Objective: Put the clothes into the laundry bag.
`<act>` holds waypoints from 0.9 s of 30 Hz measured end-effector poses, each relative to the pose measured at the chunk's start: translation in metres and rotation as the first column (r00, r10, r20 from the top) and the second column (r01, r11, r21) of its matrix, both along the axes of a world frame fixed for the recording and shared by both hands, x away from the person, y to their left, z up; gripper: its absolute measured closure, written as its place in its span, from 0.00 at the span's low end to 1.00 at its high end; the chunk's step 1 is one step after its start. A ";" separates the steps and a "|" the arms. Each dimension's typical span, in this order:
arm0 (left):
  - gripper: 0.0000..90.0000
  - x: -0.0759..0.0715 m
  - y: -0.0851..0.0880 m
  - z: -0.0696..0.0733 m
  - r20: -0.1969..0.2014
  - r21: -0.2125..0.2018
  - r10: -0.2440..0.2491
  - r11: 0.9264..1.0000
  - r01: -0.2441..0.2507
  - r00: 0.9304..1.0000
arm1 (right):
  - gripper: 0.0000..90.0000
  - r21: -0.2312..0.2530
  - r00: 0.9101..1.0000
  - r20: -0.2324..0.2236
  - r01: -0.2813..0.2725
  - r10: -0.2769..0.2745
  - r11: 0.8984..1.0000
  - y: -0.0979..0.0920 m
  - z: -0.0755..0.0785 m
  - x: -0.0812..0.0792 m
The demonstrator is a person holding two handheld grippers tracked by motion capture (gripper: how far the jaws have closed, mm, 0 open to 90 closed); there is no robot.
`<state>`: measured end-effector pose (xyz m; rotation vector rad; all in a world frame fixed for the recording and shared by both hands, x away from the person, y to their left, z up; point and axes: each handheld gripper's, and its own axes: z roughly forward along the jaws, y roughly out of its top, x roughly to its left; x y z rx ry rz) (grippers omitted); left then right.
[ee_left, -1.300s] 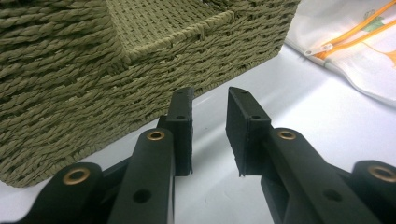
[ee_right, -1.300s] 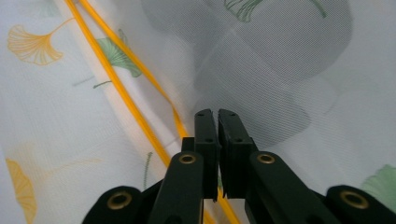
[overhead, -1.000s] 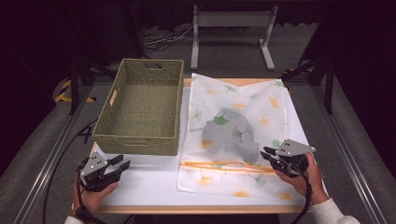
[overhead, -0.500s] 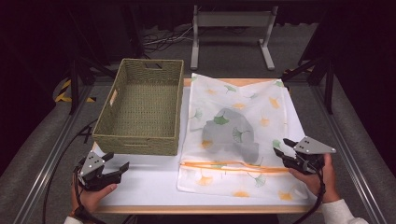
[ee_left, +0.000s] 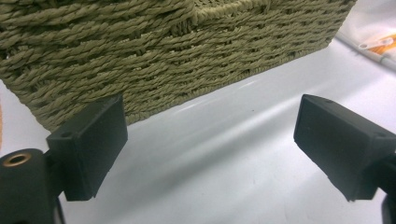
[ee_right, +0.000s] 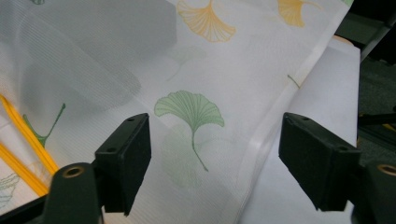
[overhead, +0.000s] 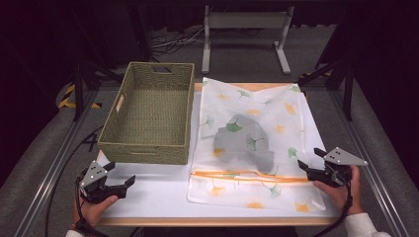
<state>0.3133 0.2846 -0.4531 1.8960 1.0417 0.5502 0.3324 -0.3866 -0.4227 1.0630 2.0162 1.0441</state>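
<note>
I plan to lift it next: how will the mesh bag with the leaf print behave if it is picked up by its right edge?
The mesh bag looks thin and see-through, so it would probably droop. The grey item inside may slide and pull it down unevenly.

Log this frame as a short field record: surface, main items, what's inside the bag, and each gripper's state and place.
surface: white table
basket: woven basket, empty, left half
bag: mesh laundry bag with ginkgo-leaf print, flat beside the basket
bag contents: grey garment showing through
bag zip: orange zipper near front edge
left gripper: open, jaws just opened, nothing between, near basket's front corner
right gripper: open, jaws just opened, at bag's right edge
</note>
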 end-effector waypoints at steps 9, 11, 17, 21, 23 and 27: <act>0.08 0.001 -0.001 0.000 0.006 0.000 -0.005 1.000 0.005 1.000 | 0.23 0.015 0.999 -0.030 0.043 -0.042 0.999 -0.007 -0.013 0.000; 0.07 0.000 0.000 -0.001 0.005 -0.010 0.000 1.000 0.000 1.000 | 0.23 0.007 0.999 -0.023 0.044 -0.044 0.999 -0.005 -0.013 0.000; 0.07 0.000 0.000 0.001 0.007 -0.026 0.007 1.000 -0.006 1.000 | 0.22 0.003 0.999 -0.013 0.040 -0.040 0.999 -0.001 -0.013 -0.001; 0.07 0.000 0.000 0.000 0.002 -0.024 0.008 1.000 -0.008 1.000 | 0.21 0.004 0.999 -0.020 0.039 -0.039 0.999 0.000 -0.014 0.000; 0.06 0.000 0.000 0.000 0.003 -0.025 0.007 1.000 -0.007 1.000 | 0.21 0.001 0.999 -0.020 0.040 -0.040 0.999 0.000 -0.014 0.000; 0.06 0.001 0.000 0.000 0.001 -0.016 0.012 1.000 -0.012 1.000 | 0.20 0.001 0.999 -0.018 0.045 -0.045 0.999 -0.001 -0.014 0.000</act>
